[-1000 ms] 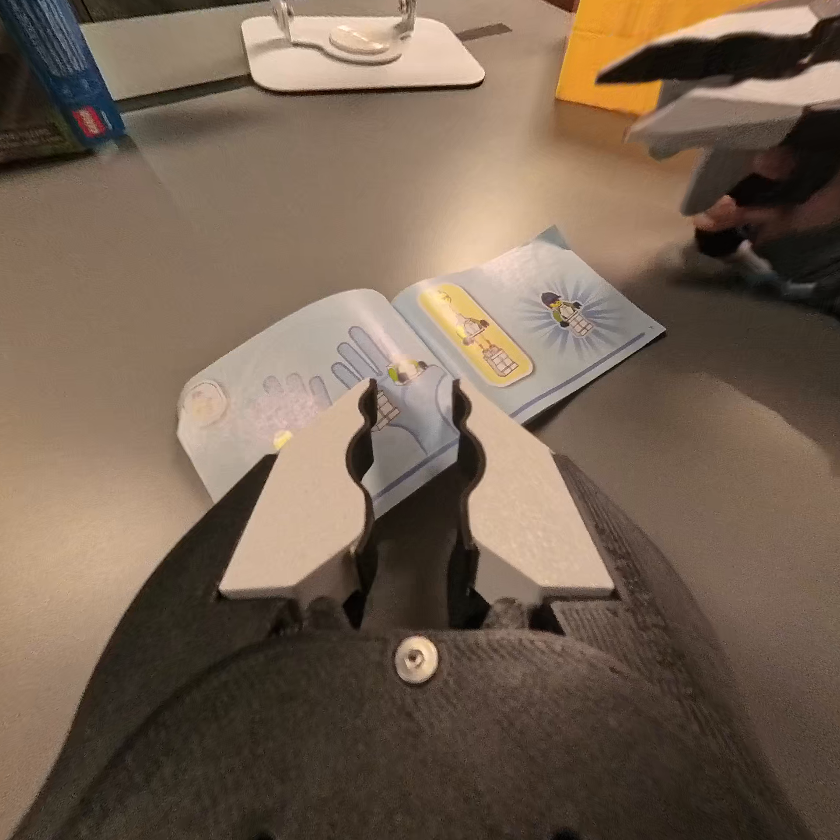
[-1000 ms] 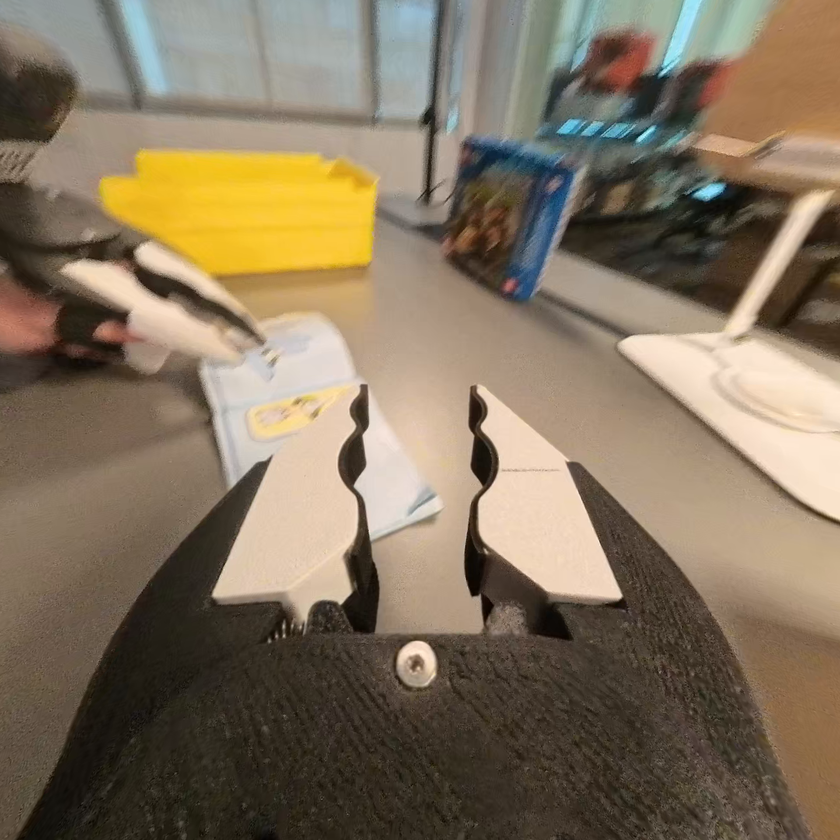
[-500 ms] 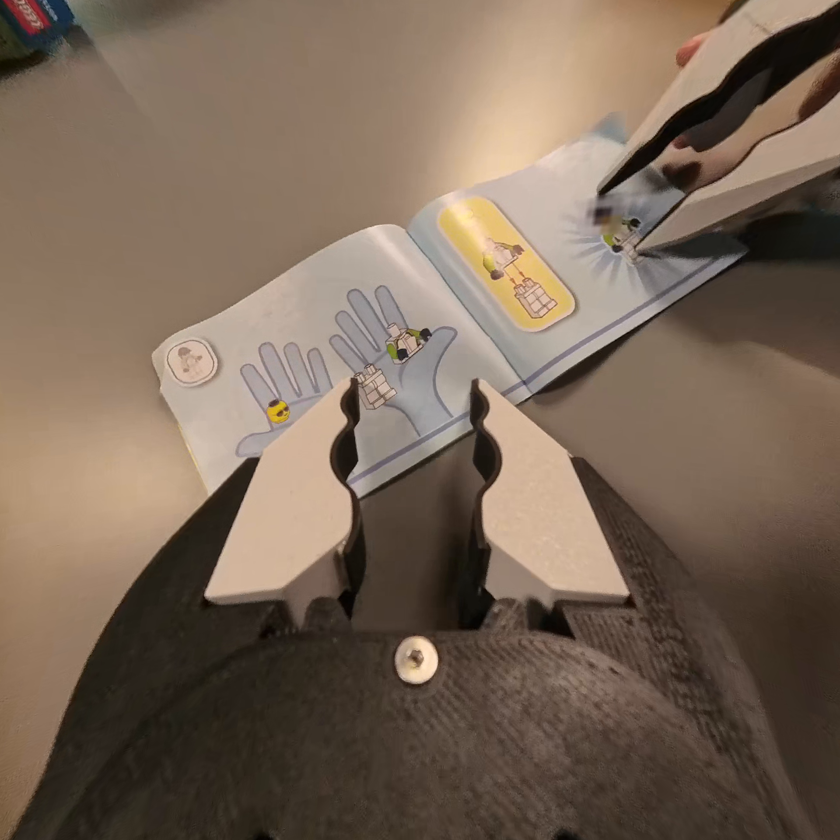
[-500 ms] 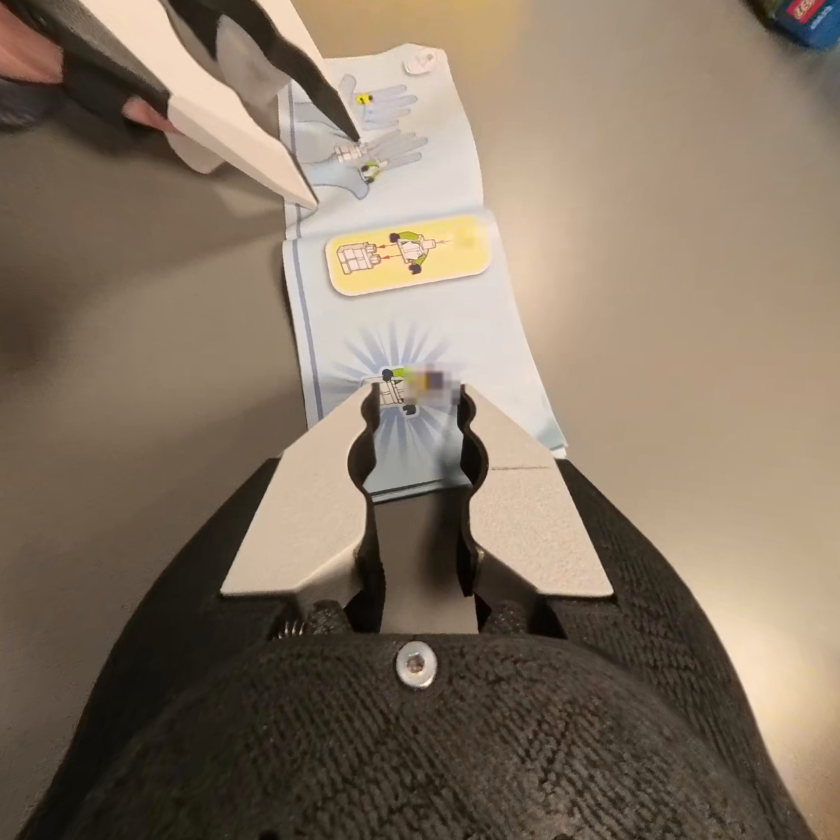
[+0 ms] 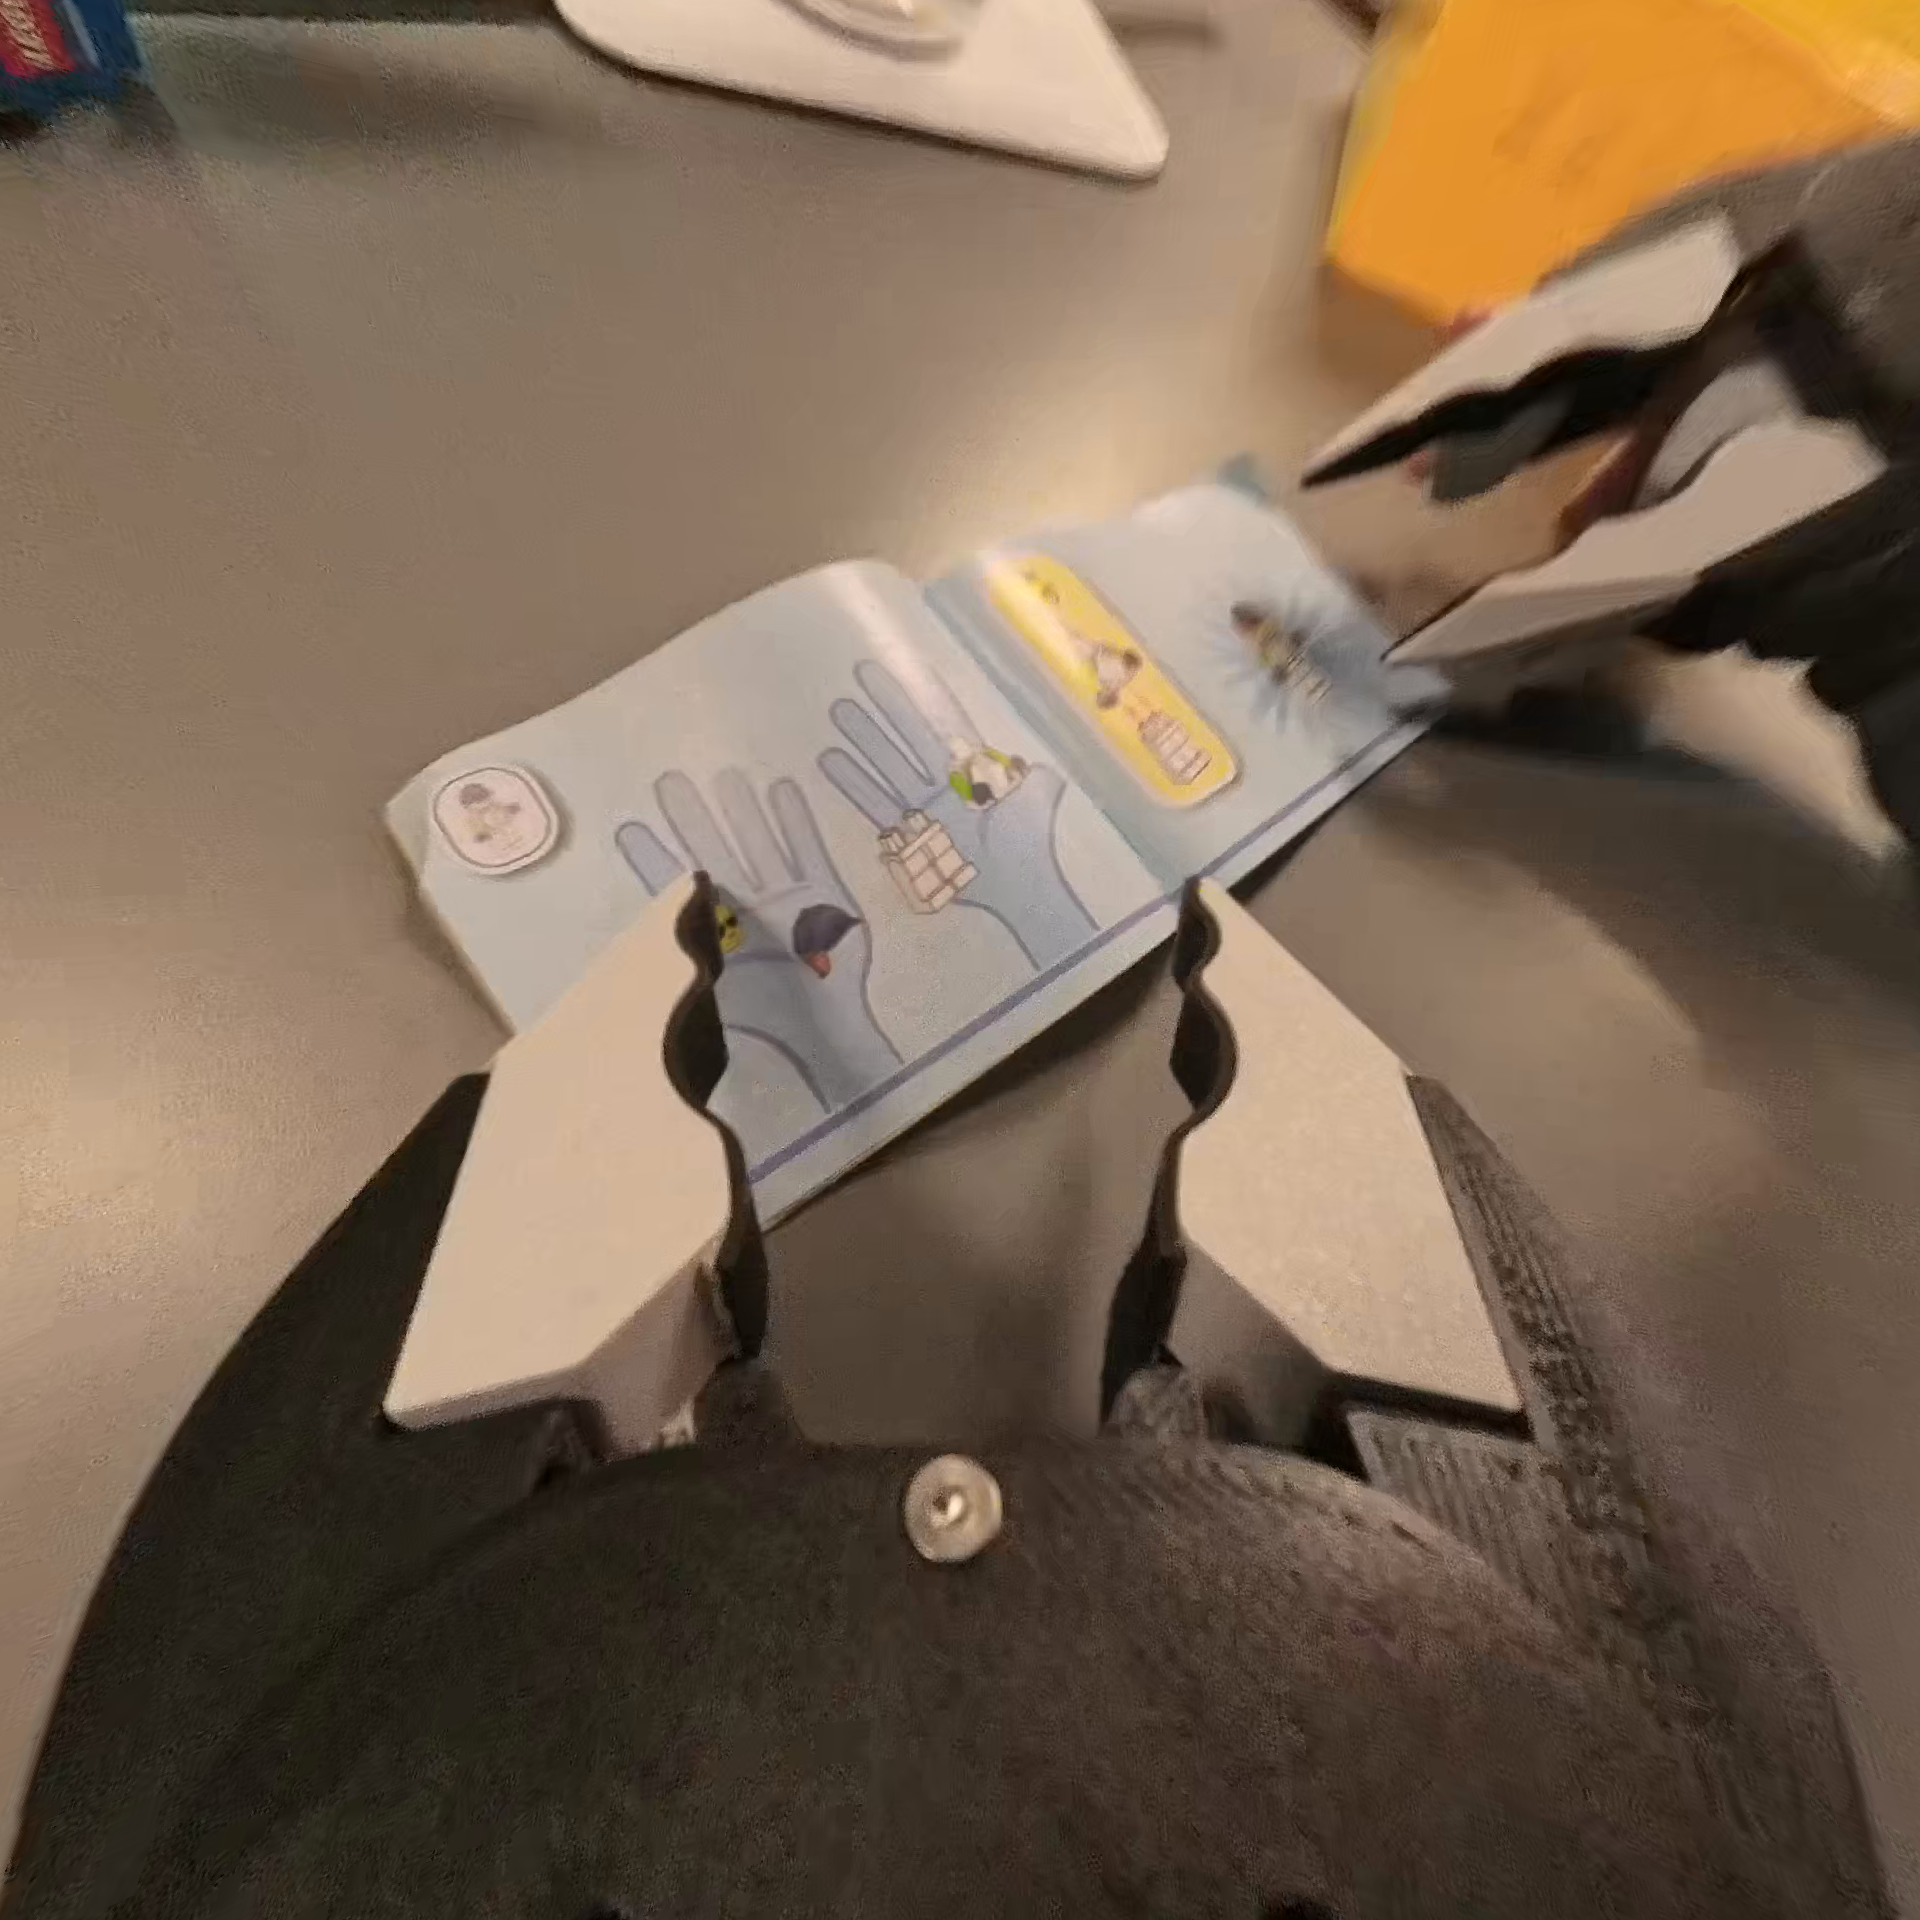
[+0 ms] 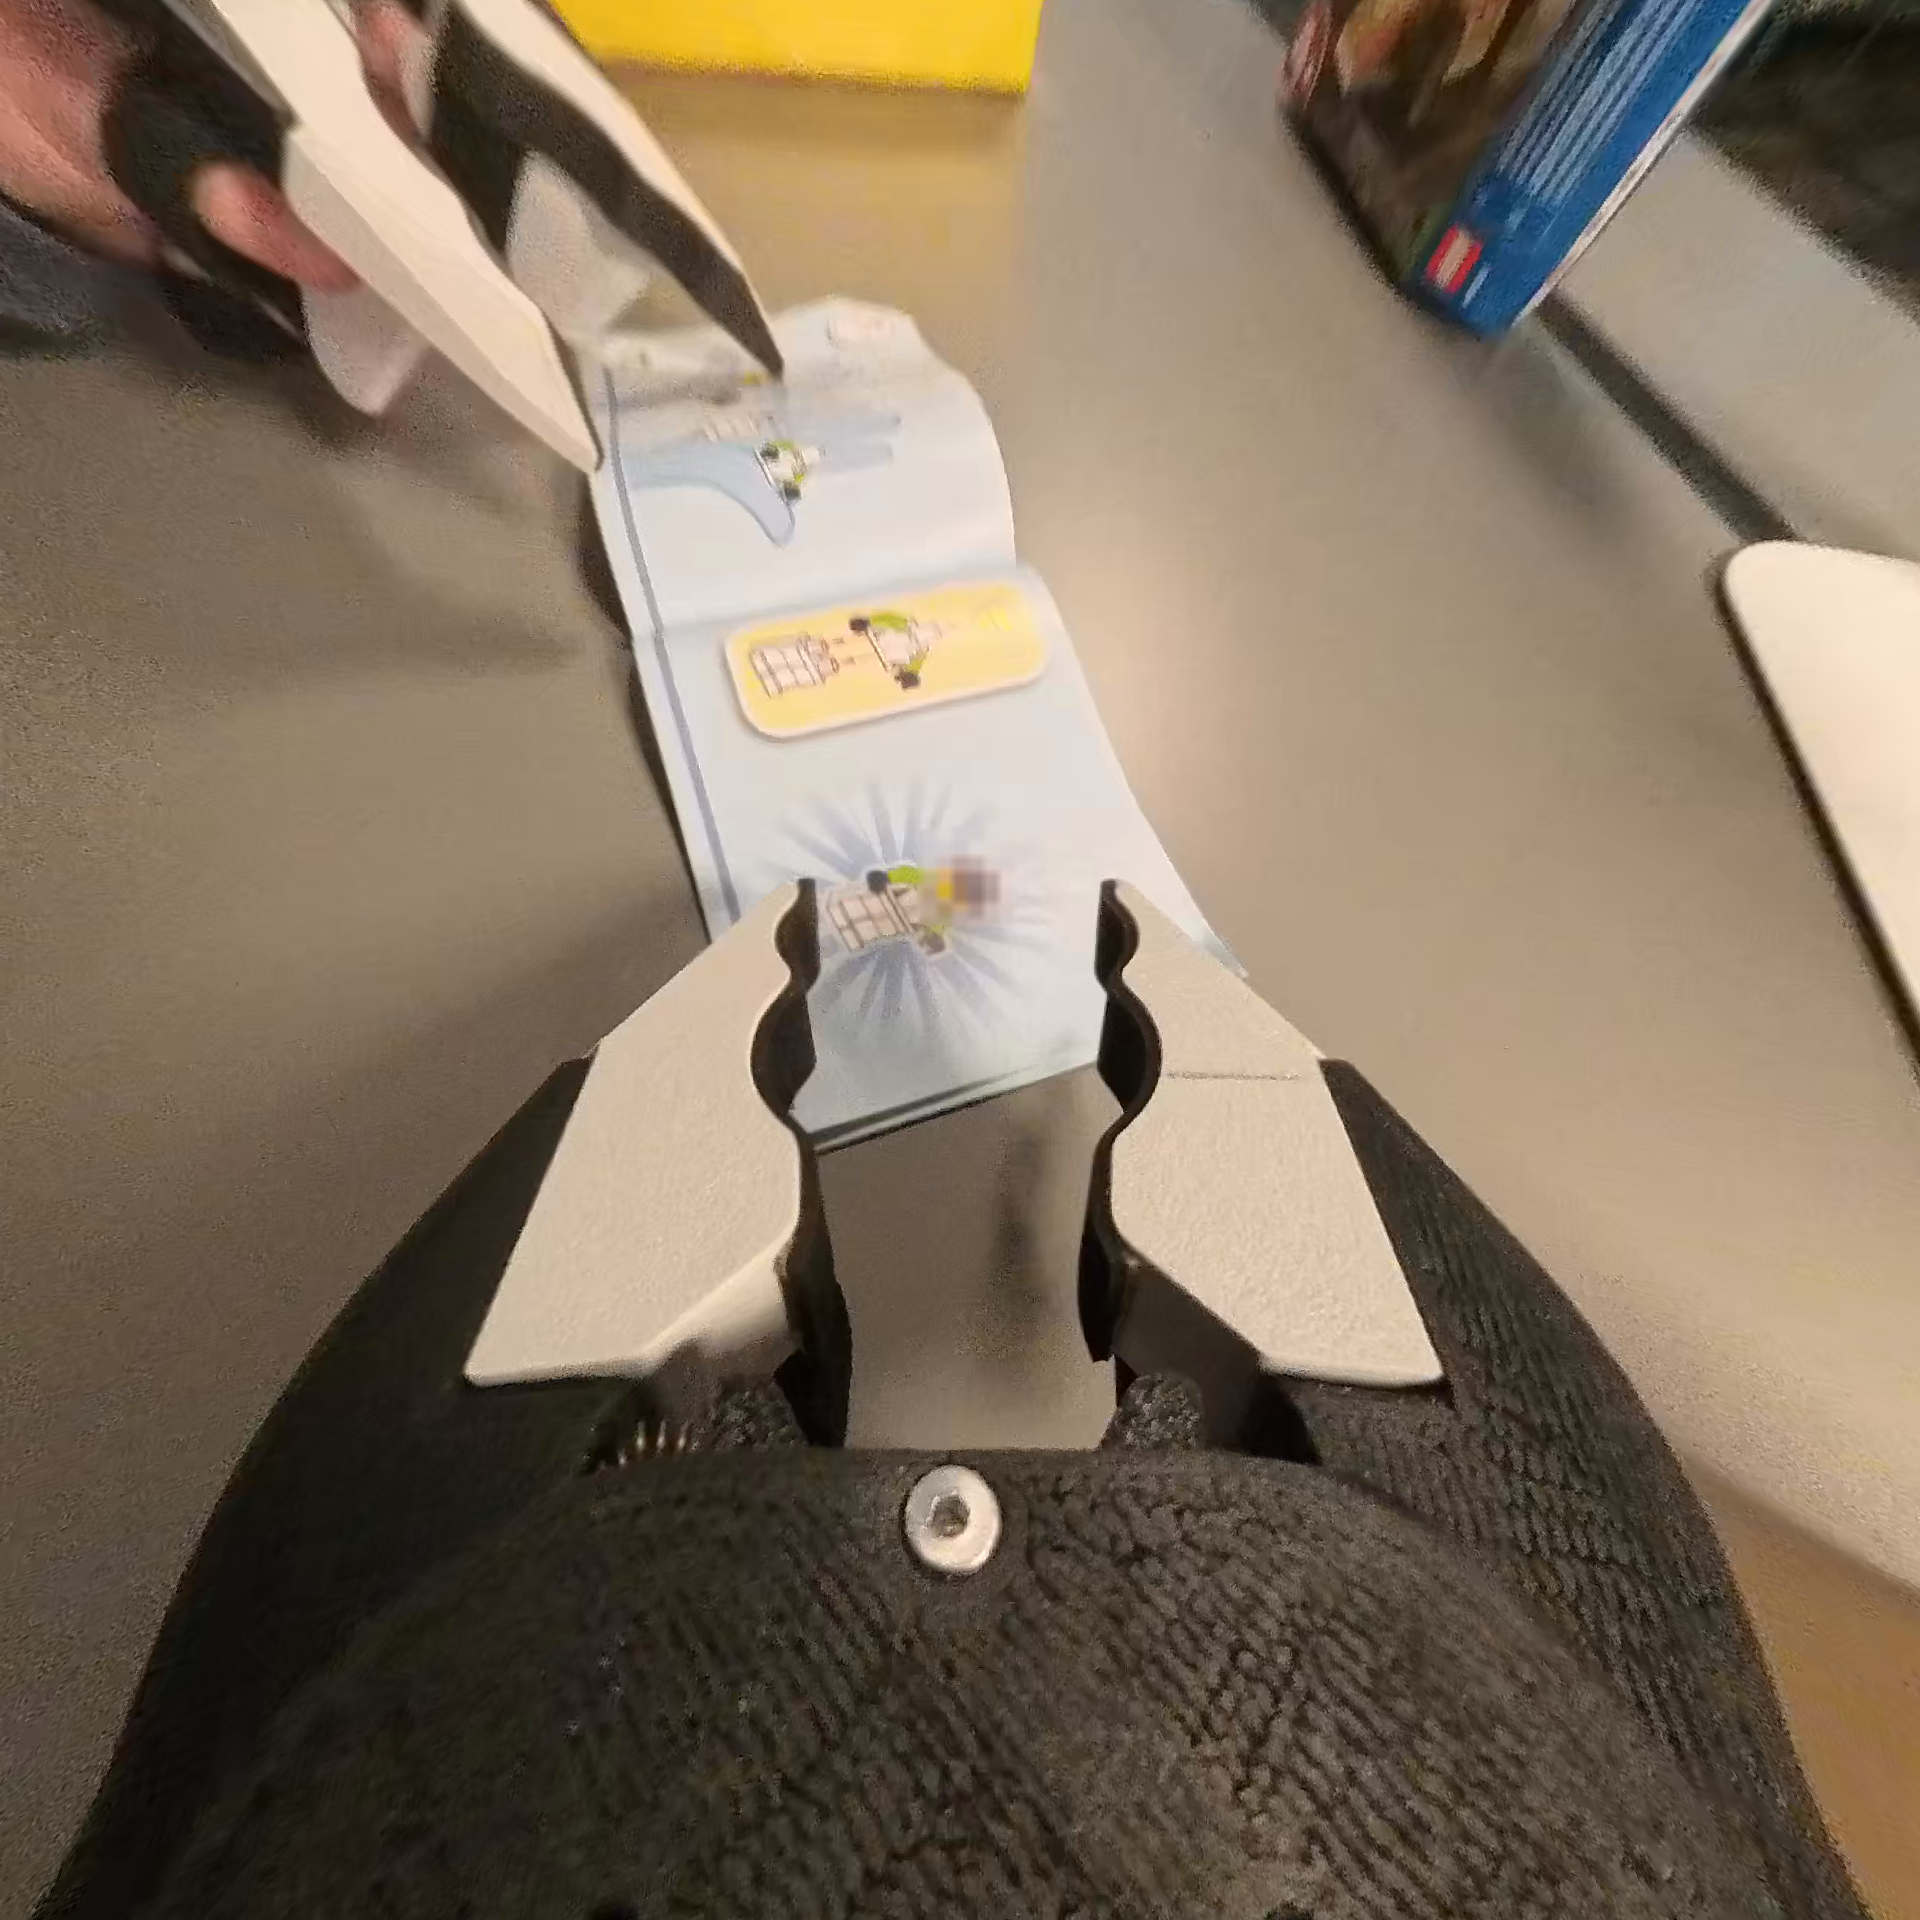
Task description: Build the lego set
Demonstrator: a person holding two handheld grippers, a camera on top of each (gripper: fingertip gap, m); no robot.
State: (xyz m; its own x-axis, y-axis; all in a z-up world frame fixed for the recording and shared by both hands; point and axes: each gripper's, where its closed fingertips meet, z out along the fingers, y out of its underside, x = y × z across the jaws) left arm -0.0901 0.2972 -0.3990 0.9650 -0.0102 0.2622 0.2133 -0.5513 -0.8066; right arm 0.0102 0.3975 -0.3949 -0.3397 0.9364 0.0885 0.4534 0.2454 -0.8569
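Left wrist view: the open instruction booklet (image 5: pixel 883 831) is seen lying flat on the grey table (image 5: pixel 416 468) at mid-frame, with bare tabletop around it at left and below. The left gripper (image 5: pixel 945 904) is spread wide and empty, its tips set over the booklet's near edge. The right gripper (image 5: pixel 1351 561) is seen at the right of the frame, parted, above the booklet's far page. A yellow bin (image 5: pixel 1558 135) and a white stand base (image 5: pixel 935 94) are found along the top; a blue box (image 6: pixel 1538 156) is shown at upper right of the right wrist view.
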